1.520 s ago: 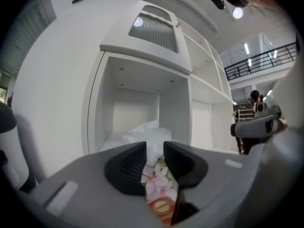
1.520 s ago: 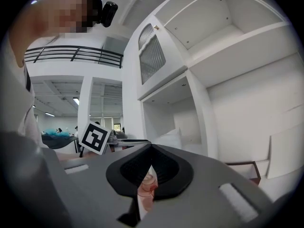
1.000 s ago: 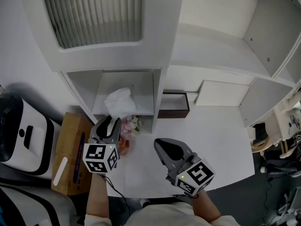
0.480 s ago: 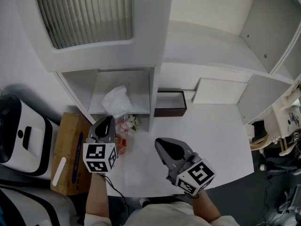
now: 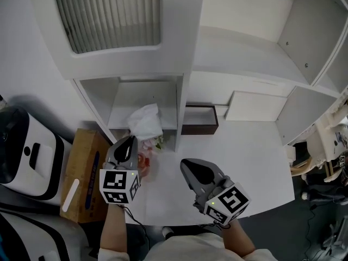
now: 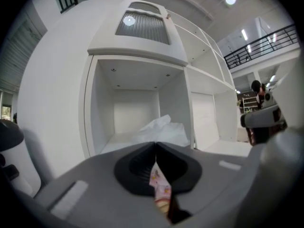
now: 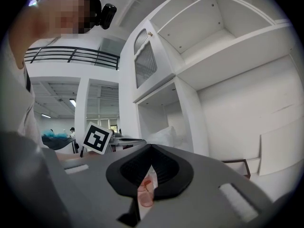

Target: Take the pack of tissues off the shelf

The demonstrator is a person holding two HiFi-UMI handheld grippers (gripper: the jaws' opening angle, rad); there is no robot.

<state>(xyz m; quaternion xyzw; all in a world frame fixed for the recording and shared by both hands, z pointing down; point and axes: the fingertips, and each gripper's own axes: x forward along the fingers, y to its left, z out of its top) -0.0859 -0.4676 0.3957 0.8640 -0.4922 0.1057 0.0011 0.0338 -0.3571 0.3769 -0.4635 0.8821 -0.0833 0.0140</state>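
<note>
The tissue pack (image 5: 145, 156), pink with a flower print, lies on the white table (image 5: 250, 156) just in front of the shelf's lower cubby (image 5: 142, 98). My left gripper (image 5: 129, 142) is shut, its tip beside the pack's left edge. In the left gripper view the jaws (image 6: 155, 144) meet, and the pack (image 6: 159, 190) shows only through the slit beneath them. My right gripper (image 5: 190, 167) hovers shut over the table to the right, with the pack (image 7: 145, 194) visible low in its slit.
A crumpled white bag (image 5: 144, 121) sits at the front of the cubby. A dark brown open box (image 5: 200, 121) stands against the shelf's right side. A cardboard box (image 5: 81, 178) and a white appliance (image 5: 24, 151) stand to the left.
The left gripper's jaws stood open a second ago and are now shut. The pink pack has stayed on the table beside them. The right gripper has not moved.
</note>
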